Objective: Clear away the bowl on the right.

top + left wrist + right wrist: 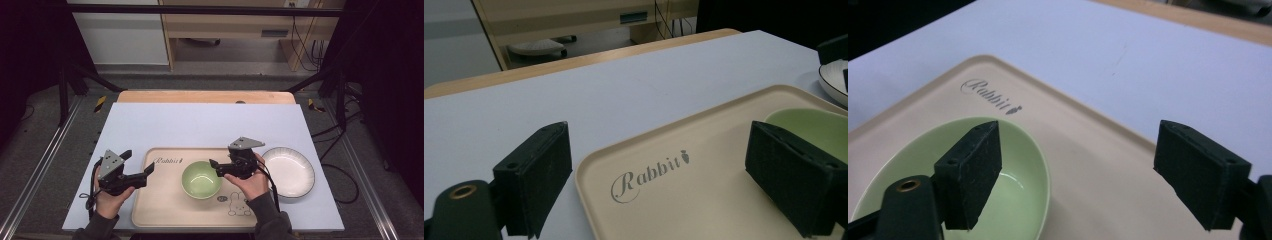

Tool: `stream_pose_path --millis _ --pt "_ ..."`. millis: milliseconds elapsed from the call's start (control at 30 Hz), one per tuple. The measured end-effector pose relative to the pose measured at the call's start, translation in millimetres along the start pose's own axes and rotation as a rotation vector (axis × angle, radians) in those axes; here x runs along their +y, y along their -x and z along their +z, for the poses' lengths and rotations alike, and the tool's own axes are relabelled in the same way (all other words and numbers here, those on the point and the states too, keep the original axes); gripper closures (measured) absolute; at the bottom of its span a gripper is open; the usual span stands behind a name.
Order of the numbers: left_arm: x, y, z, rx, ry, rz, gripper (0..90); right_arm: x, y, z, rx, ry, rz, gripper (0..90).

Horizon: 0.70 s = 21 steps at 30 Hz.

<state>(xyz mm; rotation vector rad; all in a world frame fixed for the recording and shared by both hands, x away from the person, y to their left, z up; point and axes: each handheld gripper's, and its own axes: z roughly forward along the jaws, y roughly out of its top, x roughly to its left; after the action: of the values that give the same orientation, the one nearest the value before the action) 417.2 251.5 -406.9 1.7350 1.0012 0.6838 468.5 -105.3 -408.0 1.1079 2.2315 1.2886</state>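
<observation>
Pale green glazed ceramic bowl (201,178) mid beige plastic tray (165,210). Right gripper (218,168) spread, straddling bowl's right rim. Left gripper (141,167) spread, empty, at tray's left edge. Bowl likely rigid, slick, breakable: pinch rim wall.

High view is looking down from above; both gripper views are sitting close over the shared tray (165,207).
</observation>
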Motion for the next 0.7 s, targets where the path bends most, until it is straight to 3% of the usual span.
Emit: stream_pose_path --millis 233,367,567,700 --pt "-0.2 -3.1 -0.7 0.004 0.003 -0.012 10.6 0.3 7.7 -19.4 -0.039 0.075 -0.001 16.7" --pt "-0.6 -4.8 -0.9 0.009 0.005 -0.019 10.6 -2.5 15.1 -33.4 -0.095 0.136 -0.028 15.2" --pt "-1.7 -7.5 -0.5 0.017 0.003 -0.026 10.5 -7.6 21.8 -45.6 -0.107 0.161 -0.038 14.2" --pt "-2.7 -10.0 -0.2 0.023 -0.002 -0.031 10.5 -15.0 25.4 -51.4 -0.119 0.149 -0.038 14.1"
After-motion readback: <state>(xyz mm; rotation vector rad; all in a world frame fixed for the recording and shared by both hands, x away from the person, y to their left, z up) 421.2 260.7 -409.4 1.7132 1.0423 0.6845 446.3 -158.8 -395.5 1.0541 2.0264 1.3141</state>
